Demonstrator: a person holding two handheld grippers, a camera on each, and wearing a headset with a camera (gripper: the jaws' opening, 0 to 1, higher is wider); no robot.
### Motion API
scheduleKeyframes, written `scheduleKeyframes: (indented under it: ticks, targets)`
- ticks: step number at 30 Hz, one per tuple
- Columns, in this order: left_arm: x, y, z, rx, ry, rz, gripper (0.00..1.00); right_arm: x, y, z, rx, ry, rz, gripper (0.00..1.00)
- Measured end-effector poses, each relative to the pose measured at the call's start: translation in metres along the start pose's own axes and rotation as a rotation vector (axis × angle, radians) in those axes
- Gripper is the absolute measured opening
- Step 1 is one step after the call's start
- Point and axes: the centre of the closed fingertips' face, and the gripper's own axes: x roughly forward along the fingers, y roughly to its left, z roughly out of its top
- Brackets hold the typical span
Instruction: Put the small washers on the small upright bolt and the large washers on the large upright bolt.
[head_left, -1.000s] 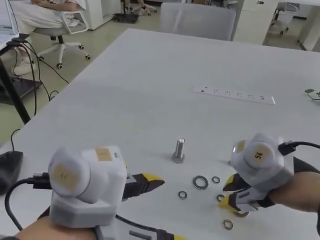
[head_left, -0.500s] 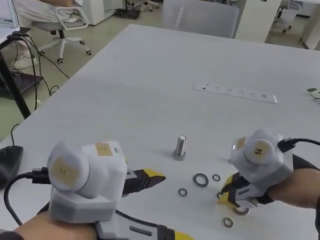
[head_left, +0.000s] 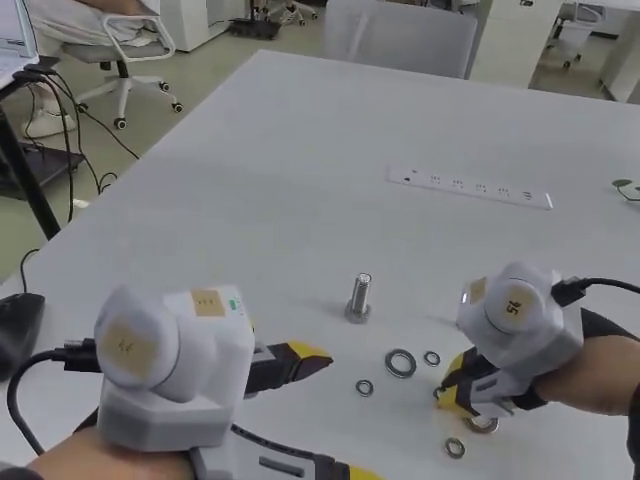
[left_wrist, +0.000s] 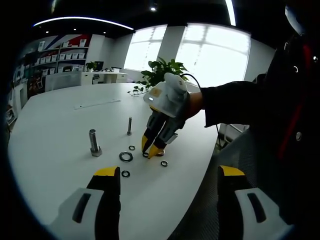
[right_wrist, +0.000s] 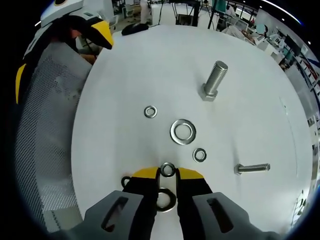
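Observation:
The large bolt (head_left: 358, 298) stands upright mid-table, also in the right gripper view as the large bolt (right_wrist: 214, 80). The small bolt (left_wrist: 129, 126) stands upright behind it. My right gripper (right_wrist: 168, 172) touches the table with its jaws shut on a small washer (right_wrist: 168, 169). A large washer (right_wrist: 183, 132) and two small washers (right_wrist: 150, 111) (right_wrist: 199, 155) lie ahead of it. Another large washer (right_wrist: 165, 199) lies under its jaws. One more small washer (head_left: 455, 447) lies nearer me. My left gripper (left_wrist: 169, 175) hovers open at the near table edge, holding nothing.
A white power strip (head_left: 470, 188) lies across the far right of the white table (head_left: 250, 200). Office chairs and cables are on the floor past the table's left edge. The person's dark sleeve (left_wrist: 240, 100) is behind the right gripper.
The right gripper's jaws have drawn together around the small washer on the table. The left gripper has barely moved. The camera has shifted slightly.

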Motion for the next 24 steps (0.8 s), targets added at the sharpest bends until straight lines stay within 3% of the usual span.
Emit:
scheduleKeyframes:
  ticks: [24]
  targets:
    - [-0.0006, 0.0030, -0.0008, -0.001, 0.001, 0.003, 0.78, -0.0020, -0.0032, -0.0015, 0.003, 0.012, 0.005, 0.13]
